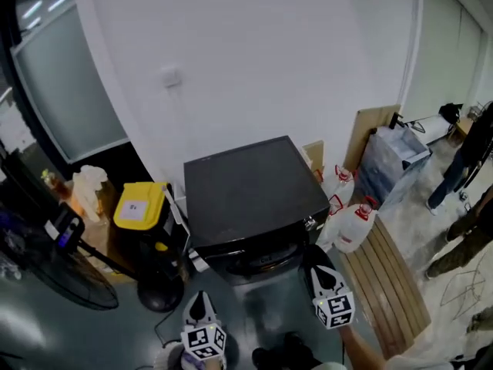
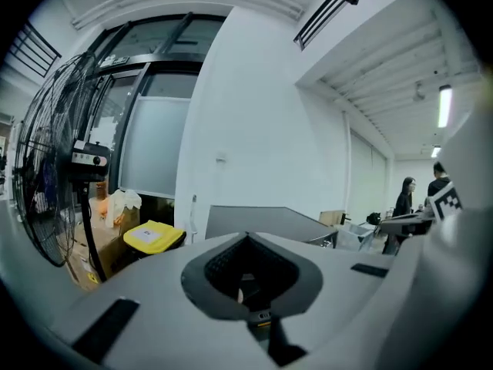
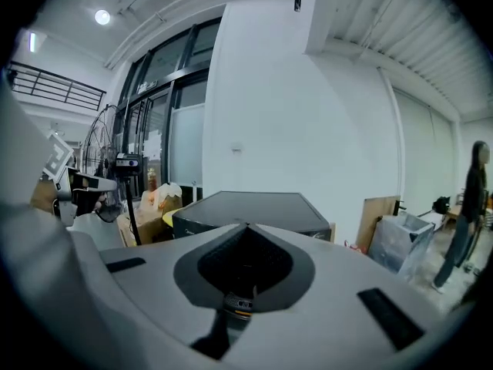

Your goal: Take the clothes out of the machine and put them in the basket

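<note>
The machine (image 1: 254,191) is a dark box against the white wall; its flat top shows, and its front (image 1: 254,259) is dark and hard to read. No clothes and no basket are in any view. My left gripper (image 1: 200,301) is at the bottom edge, in front of the machine's left corner. My right gripper (image 1: 318,268) hangs by the machine's front right corner. Both point at the machine (image 2: 254,220) (image 3: 246,206) from a short way off. The left gripper (image 2: 246,241) and right gripper (image 3: 248,230) have their jaws together with nothing between them.
A yellow-lidded bin (image 1: 139,205) stands left of the machine, with a standing fan (image 1: 46,260) and its round base (image 1: 160,295) nearer. White jugs (image 1: 354,228), a slatted wooden bench (image 1: 389,276) and a clear bag (image 1: 393,164) lie right. People (image 1: 462,160) stand far right.
</note>
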Demonstrator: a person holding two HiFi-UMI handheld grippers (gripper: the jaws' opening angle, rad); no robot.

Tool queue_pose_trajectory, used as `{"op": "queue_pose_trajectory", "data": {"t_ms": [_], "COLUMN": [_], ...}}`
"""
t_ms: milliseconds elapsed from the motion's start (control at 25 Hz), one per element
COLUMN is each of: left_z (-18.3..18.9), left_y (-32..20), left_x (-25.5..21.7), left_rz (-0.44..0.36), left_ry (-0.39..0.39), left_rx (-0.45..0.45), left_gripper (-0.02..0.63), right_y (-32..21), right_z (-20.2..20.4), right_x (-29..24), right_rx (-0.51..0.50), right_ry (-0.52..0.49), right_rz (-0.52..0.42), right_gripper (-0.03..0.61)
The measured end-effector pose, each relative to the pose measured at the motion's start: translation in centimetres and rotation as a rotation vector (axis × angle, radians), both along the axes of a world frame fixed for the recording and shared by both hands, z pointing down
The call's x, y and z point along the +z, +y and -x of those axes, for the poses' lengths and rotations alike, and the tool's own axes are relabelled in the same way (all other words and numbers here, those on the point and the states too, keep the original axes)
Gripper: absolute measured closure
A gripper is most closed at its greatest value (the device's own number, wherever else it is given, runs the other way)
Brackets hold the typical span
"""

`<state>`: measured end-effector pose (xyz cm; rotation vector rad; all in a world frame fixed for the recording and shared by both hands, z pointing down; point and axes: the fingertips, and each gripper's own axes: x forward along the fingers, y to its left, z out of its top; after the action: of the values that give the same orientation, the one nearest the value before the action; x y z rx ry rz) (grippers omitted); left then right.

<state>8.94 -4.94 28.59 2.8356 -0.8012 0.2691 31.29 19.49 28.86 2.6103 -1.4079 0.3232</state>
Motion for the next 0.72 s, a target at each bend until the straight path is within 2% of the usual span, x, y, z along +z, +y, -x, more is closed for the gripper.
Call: {"op": "queue_pose_trajectory", "data": {"t_ms": [280, 720], "left_z": [-0.7, -1.3], "left_y": [2.1, 3.4], "left_x": [-3.7, -6.0], "left_rz": [-0.046, -0.093], "left_ry": [-0.013, 0.015], "left_rx": [0.041, 0.086], "left_gripper": [0.595, 0.595], "right_y": [0.9, 1.9], "right_z": [0.7, 2.4], "right_x": [-3.3, -5.7], "right_rx": [-0.017, -0.026], "right_ry": [-0.001, 0.028], "right_rz": [-0.012, -0.064], "right_gripper": [0.557, 0.557]}}
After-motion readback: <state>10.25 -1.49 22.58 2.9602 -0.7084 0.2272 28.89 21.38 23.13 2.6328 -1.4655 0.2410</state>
